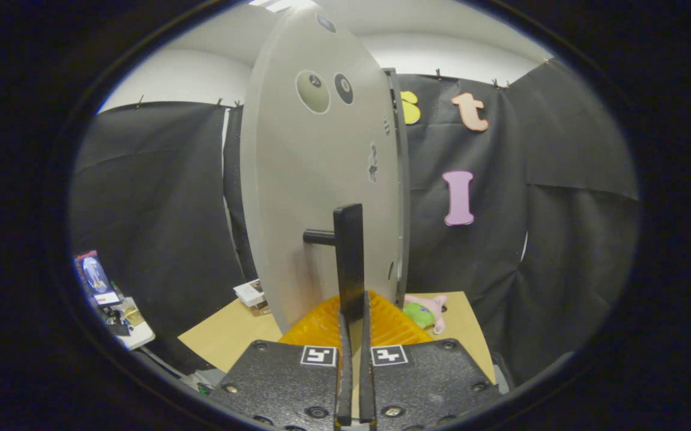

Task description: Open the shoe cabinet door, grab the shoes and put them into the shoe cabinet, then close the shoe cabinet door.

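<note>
Grey door: the shoe cabinet door (pixel 315 197) stands swung open, its pale inner face toward the camera, with round hinge cups near its top.
Handle: a dark bar handle (pixel 349 257) stands upright on the door, joined to it by a short post on its left.
Fingers: the gripper (pixel 354 335) is nearly closed, its two fingers (pixel 344 359) pressed on the lower end of the handle from either side.
Cabinet: the edge of the cabinet body (pixel 402 179) shows just right of the door.
Tabletop: a tan tabletop (pixel 232 335) lies beneath the door and beyond the fingers.
Orange piece: a ribbed orange part (pixel 387 326) sits just ahead of the fingers, at the foot of the door.
Shoes: a pink and green slipper-like item (pixel 426 311) lies on the tabletop right of the door, past the cabinet edge.
Small box: a small box (pixel 251 293) rests on the tabletop left of the door.
</note>
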